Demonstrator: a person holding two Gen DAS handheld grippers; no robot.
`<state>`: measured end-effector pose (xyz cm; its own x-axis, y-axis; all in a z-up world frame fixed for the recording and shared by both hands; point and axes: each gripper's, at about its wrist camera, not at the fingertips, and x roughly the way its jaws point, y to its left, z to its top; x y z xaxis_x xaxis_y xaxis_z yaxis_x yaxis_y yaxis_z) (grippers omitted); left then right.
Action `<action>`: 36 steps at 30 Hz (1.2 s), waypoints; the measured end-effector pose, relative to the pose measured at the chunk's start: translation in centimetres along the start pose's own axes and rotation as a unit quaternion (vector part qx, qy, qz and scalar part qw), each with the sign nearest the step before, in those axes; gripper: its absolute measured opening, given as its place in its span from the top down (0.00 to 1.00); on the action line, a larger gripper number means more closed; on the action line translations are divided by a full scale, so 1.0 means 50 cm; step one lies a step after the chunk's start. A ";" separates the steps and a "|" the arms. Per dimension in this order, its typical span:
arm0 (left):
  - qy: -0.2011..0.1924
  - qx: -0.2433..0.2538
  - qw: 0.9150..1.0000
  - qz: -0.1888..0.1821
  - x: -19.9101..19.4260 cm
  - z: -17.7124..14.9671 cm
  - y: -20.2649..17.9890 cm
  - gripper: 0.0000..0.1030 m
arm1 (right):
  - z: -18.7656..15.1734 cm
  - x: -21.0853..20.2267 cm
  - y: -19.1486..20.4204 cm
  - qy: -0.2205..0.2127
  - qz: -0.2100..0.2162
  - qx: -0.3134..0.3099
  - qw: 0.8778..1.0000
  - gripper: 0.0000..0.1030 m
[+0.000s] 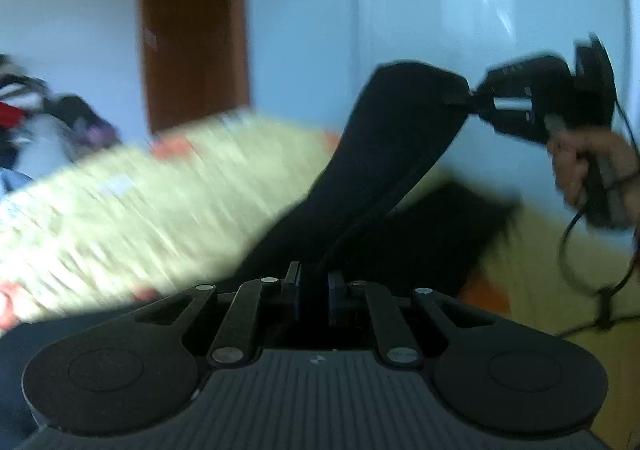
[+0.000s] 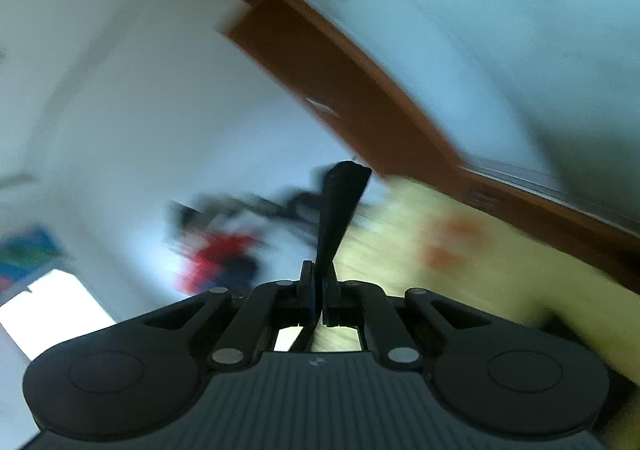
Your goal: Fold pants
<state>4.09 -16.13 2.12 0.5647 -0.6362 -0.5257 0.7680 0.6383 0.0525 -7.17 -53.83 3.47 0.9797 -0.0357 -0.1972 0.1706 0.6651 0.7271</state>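
Observation:
The black pants (image 1: 384,166) hang lifted above a yellow-green bed cover (image 1: 132,210), stretched between both grippers. My left gripper (image 1: 314,284) is shut on one part of the cloth. My right gripper (image 1: 474,94) shows at the upper right of the left wrist view, shut on the other end, held by a hand (image 1: 588,166). In the right wrist view my right gripper (image 2: 320,290) is shut on a strip of black pants (image 2: 340,206) that sticks up past the fingertips. More black cloth (image 1: 436,234) lies on the bed below. Both views are motion-blurred.
A brown door frame (image 1: 192,30) and white wall stand behind the bed. A pile of clothes (image 1: 44,110) lies at the far left; it shows in the right wrist view as a red and dark heap (image 2: 224,254). A black cable (image 1: 576,258) hangs from the right gripper.

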 end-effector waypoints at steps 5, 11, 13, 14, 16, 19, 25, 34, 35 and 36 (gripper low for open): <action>0.038 0.047 0.998 -0.011 0.026 -0.043 -0.059 0.88 | -0.079 -0.061 -0.141 0.037 -0.078 0.098 0.991 0.96; 0.034 0.066 0.997 -0.010 0.007 -0.040 -0.070 0.88 | -0.095 -0.076 -0.159 0.037 -0.092 0.098 0.990 0.96; 0.040 0.080 0.996 -0.009 0.013 -0.045 -0.078 0.88 | -0.093 -0.089 -0.145 0.037 -0.097 0.081 0.991 0.96; 0.044 0.085 0.995 -0.008 0.018 -0.050 -0.082 0.88 | -0.090 -0.091 -0.145 0.039 -0.102 0.074 0.991 0.96; 0.044 0.088 0.995 -0.007 0.021 -0.053 -0.085 0.89 | -0.093 -0.079 -0.133 0.047 -0.116 0.070 0.990 0.96; 0.060 0.088 0.994 -0.020 0.020 -0.051 -0.081 0.80 | -0.088 -0.083 -0.142 0.052 -0.136 0.073 0.987 0.94; 0.049 0.030 0.996 -0.072 -0.047 -0.039 -0.049 0.51 | -0.070 -0.138 -0.060 -0.065 -0.197 -0.050 0.977 0.90; 0.036 -0.019 0.994 0.098 -0.058 -0.037 0.067 0.12 | -0.124 0.100 0.007 0.185 -0.130 -0.194 0.954 0.86; 0.060 -0.025 0.993 0.100 -0.045 -0.050 0.080 0.13 | -0.125 0.102 -0.005 0.180 -0.130 -0.194 0.955 0.86; 0.082 -0.027 0.990 0.108 -0.035 -0.064 0.088 0.16 | -0.119 0.092 -0.013 0.168 -0.137 -0.183 0.959 0.86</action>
<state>5.52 -10.81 0.55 0.6538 -0.4071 -0.6378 0.6151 0.7768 0.1348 -3.39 -49.99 -1.82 0.8041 -0.0456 -0.5928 0.3086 0.8842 0.3506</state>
